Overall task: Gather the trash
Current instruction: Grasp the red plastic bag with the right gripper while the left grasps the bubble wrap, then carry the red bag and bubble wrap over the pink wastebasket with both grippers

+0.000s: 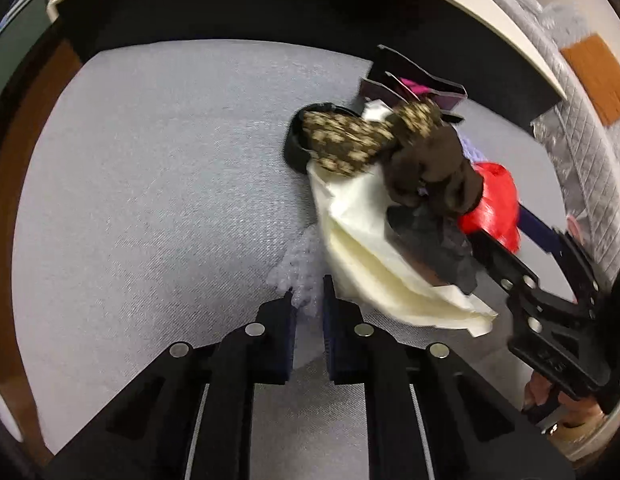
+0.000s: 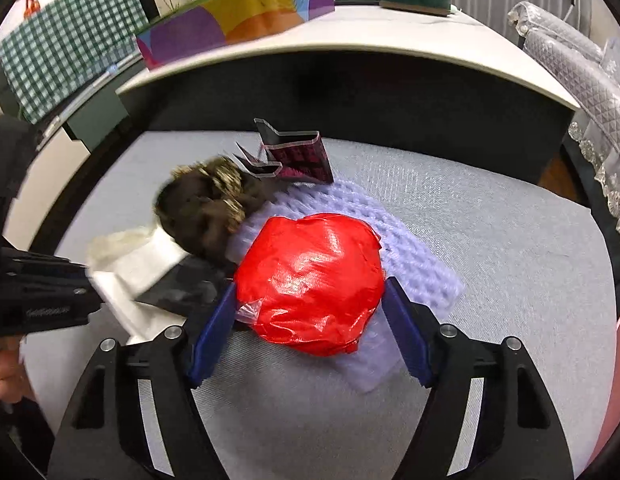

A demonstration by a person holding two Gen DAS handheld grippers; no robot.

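A pile of trash lies on a grey fabric seat (image 1: 170, 180). My left gripper (image 1: 308, 296) is shut on a corner of lavender bubble wrap (image 1: 300, 276), just left of crumpled white paper (image 1: 362, 240). A brown patterned fabric wad (image 1: 350, 140) and a black scrap (image 1: 430, 240) lie on the paper. In the right wrist view a red plastic bag (image 2: 310, 276) rests on the bubble wrap (image 2: 410, 248). My right gripper (image 2: 310, 288) straddles the bag, with both blue pads against its sides. The left gripper (image 2: 42, 300) enters from the left by the white paper (image 2: 138, 264).
A folded maroon cardboard piece (image 2: 302, 156) stands behind the pile. A white tabletop edge (image 2: 350, 44) overhangs the seat's far side and carries a colourful box (image 2: 238, 12). A quilted chair cover (image 2: 590, 92) is at the right. Bare seat fabric spreads to the left (image 1: 110, 220).
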